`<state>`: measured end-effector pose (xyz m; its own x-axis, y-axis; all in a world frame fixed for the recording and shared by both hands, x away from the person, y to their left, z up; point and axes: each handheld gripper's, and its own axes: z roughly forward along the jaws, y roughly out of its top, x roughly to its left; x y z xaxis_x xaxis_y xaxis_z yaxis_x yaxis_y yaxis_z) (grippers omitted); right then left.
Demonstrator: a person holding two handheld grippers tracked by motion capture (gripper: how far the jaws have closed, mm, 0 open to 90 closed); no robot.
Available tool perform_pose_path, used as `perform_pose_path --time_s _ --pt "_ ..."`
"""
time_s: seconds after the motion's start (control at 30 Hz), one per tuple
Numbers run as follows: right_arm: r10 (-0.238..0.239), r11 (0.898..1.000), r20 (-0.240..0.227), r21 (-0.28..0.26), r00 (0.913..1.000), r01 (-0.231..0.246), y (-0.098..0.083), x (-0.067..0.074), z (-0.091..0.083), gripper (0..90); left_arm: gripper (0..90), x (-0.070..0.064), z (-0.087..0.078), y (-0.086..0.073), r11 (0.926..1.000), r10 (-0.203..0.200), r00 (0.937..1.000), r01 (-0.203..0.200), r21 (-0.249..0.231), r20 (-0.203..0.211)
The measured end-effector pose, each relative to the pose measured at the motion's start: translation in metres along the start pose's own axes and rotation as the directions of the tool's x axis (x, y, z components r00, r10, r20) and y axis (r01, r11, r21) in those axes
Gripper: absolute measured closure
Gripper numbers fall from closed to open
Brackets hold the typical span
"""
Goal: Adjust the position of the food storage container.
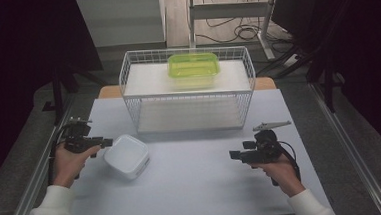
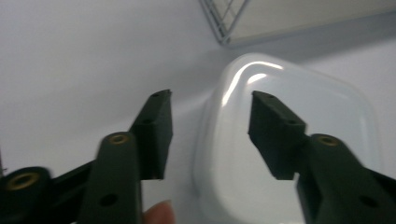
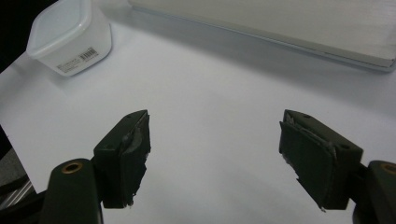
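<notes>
Reaching stage: left gripper (image 2: 210,135) part-open, jaws straddling the near edge of the white lidded tub (image 1: 127,155) in front of the wire basket (image 1: 187,90), probably not gripping yet; right gripper (image 3: 215,154) wide open, empty; lift pending

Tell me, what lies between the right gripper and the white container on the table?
Nothing: only bare table lies between the right gripper and the white container, as the right gripper view shows.

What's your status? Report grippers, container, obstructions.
Left gripper open, jaws straddling white lidded container edge. Right gripper open, empty. Wire basket behind, path unobstructed.
</notes>
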<state>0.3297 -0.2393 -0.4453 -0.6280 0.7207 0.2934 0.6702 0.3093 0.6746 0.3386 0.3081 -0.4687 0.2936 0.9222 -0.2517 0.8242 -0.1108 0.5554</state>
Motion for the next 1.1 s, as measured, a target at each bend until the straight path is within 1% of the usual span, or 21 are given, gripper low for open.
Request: perform_pose_path --time_s 0.07,0.13,0.2,0.3,0.37,0.4,0.5,0.53,0.57,0.63,0.73,0.8,0.87,0.9,1.0,1.03,1.1 --pt "0.001 1.000 0.002 0.000 1.0000 -0.001 0.000 0.000 0.000 24.8 62.5 0.005 0.002 -0.001 0.9996 0.011 0.9997 -0.010 0.027 -0.022" --pt "-0.001 1.000 0.004 0.003 1.0000 0.001 0.000 0.000 0.001 24.8 71.4 0.009 0.004 -0.003 0.9986 0.018 0.9996 -0.016 0.049 -0.024" --pt "-0.003 1.000 0.004 0.007 1.0000 0.003 -0.001 0.000 0.002 24.8 77.8 0.010 0.006 -0.004 0.9976 0.024 0.9992 -0.022 0.066 -0.031" --pt "-0.006 1.000 0.001 0.013 1.0000 0.006 -0.001 0.000 0.004 24.7 84.3 0.011 0.010 -0.006 0.9962 0.030 0.9992 -0.028 0.082 -0.028" --pt "-0.006 1.000 0.000 0.016 1.0000 0.006 -0.001 0.000 0.004 24.7 86.9 0.011 0.013 -0.007 0.9946 0.039 0.9990 -0.036 0.097 -0.021" --pt "-0.005 1.000 0.001 0.015 1.0000 0.005 -0.001 0.000 0.004 24.8 88.0 0.012 0.014 -0.008 0.9931 0.047 0.9988 -0.045 0.108 -0.016" --pt "-0.004 1.000 0.003 0.019 1.0000 0.004 -0.002 -0.001 0.004 24.8 89.4 0.011 0.018 -0.009 0.9923 0.048 0.9988 -0.048 0.114 0.002" --pt "-0.004 1.000 0.005 0.018 1.0000 0.004 -0.002 -0.001 0.004 24.8 89.5 0.011 0.018 -0.010 0.9910 0.054 0.9985 -0.055 0.122 0.011" --pt "-0.003 1.000 0.008 0.015 1.0000 0.003 -0.002 -0.001 0.004 24.8 89.5 0.010 0.019 -0.010 0.9901 0.056 0.9984 -0.057 0.129 0.011" --pt "-0.001 1.000 0.014 0.007 0.9999 0.001 -0.002 -0.001 0.004 24.8 89.6 0.010 0.019 -0.010 0.9894 0.054 0.9984 -0.055 0.134 0.014" --pt "0.001 1.000 0.014 -0.001 0.9999 -0.001 -0.002 -0.001 0.002 24.9 89.6 0.008 0.018 -0.012 0.9895 0.044 0.9985 -0.048 0.136 0.033" --pt "0.001 1.000 0.014 -0.002 0.9999 -0.001 -0.002 -0.001 0.002 25.0 89.6 0.005 0.018 -0.012 0.9896 0.043 0.9983 -0.048 0.135 0.040" --pt "0.000 1.000 0.016 0.000 0.9999 0.000 -0.002 0.000 0.003 25.0 89.6 0.001 0.019 -0.013 0.9889 0.050 0.9974 -0.056 0.138 0.052" --pt "0.000 1.000 0.015 0.001 0.9999 0.000 -0.002 0.000 0.003 25.0 89.6 -0.002 0.019 -0.013 0.9900 0.042 0.9975 -0.049 0.132 0.056" --pt "-0.003 1.000 0.011 0.004 0.9999 0.003 -0.001 0.001 0.003 25.0 89.6 -0.008 0.019 -0.014 0.9900 0.053 0.9961 -0.061 0.127 0.070" --pt "-0.003 1.000 0.010 0.004 0.9999 0.003 -0.001 0.001 0.003 25.0 89.6 -0.010 0.019 -0.014 0.9910 0.048 0.9962 -0.057 0.121 0.073" --pt "-0.002 1.000 0.007 0.004 1.0000 0.002 -0.001 0.001 0.003 25.0 89.6 -0.013 0.019 -0.015 0.9891 0.060 0.9950 -0.070 0.129 0.080"
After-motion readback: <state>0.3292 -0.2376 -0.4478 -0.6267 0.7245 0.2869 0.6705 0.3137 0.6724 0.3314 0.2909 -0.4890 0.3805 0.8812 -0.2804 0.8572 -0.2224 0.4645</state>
